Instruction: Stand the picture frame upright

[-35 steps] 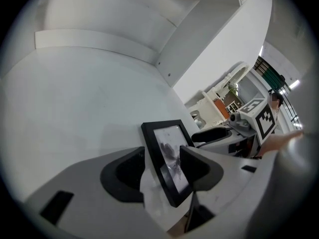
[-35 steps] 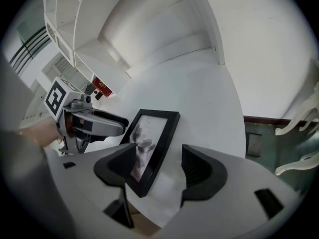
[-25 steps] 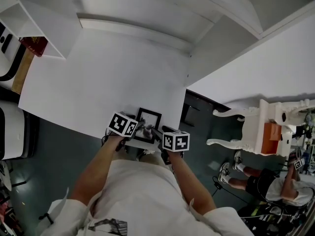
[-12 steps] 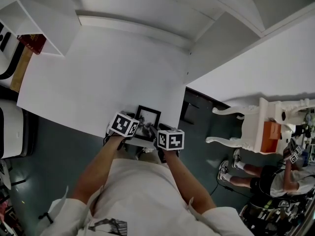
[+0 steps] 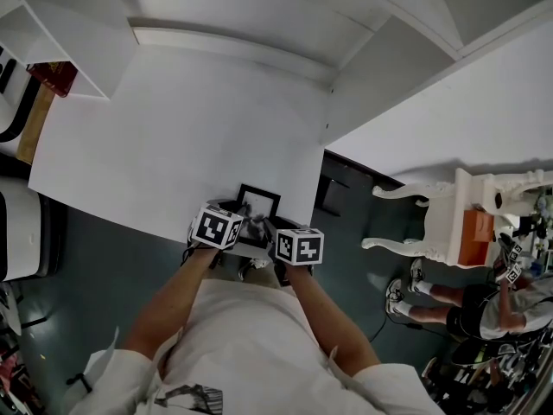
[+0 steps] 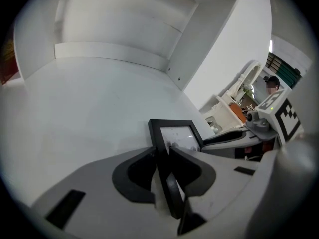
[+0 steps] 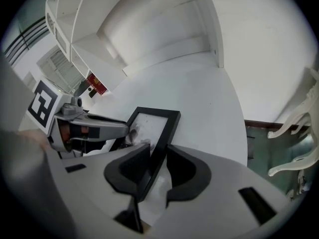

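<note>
Around, white shelving [image 5: 78, 33] past the tabletop's [image 5: 173, 128] far left corner, with a red object [image 5: 54, 78] in one cubby; off the right edge, a white carved piece of furniture [image 5: 449, 223]. Down at the near edge, close to the right corner, the picture frame [image 5: 257, 206] lying face up. Left gripper [image 6: 162, 158] closing on its left rail, right gripper [image 7: 157, 158] closing on its right rail, pads touching the black moulding on both sides.
</note>
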`<state>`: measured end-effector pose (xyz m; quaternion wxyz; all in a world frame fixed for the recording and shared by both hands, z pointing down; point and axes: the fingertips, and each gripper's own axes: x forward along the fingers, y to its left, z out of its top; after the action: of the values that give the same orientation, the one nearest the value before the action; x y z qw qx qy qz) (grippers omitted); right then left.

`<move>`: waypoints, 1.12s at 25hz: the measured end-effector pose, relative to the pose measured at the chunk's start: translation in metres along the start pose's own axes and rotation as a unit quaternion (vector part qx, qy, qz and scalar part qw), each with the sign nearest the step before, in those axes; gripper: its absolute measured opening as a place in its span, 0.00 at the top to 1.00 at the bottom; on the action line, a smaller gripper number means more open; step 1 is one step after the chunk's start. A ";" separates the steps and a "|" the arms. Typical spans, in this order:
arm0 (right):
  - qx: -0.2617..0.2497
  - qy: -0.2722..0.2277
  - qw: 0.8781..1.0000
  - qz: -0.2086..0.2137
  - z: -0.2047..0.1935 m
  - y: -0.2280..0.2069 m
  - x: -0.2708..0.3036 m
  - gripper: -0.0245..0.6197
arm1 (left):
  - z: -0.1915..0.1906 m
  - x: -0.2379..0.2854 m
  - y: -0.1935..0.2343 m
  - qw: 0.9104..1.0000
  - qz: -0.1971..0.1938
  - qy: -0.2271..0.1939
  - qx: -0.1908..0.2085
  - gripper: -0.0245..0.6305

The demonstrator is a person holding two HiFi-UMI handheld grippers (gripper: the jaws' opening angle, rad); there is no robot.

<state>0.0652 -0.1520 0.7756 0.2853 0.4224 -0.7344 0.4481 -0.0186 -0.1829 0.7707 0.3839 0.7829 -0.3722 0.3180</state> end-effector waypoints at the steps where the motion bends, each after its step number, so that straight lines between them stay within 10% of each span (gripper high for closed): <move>1: 0.005 -0.006 1.000 0.004 0.000 0.001 0.000 0.79 | 0.001 -0.001 0.001 1.000 0.002 -0.008 -0.003 0.81; 15: -0.056 -0.136 0.989 0.021 0.087 0.018 -0.042 0.80 | 0.089 -0.051 -0.005 0.983 0.037 -0.176 0.049 0.83; 28: -0.153 -0.334 0.929 0.044 0.238 0.062 -0.164 0.82 | 0.243 -0.170 -0.054 0.921 0.072 -0.359 0.132 0.83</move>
<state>0.0796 -0.2908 0.5153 0.0644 0.4667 -0.8645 0.1754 -0.0112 -0.3058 0.4956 0.0942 0.8590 -0.4954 0.0886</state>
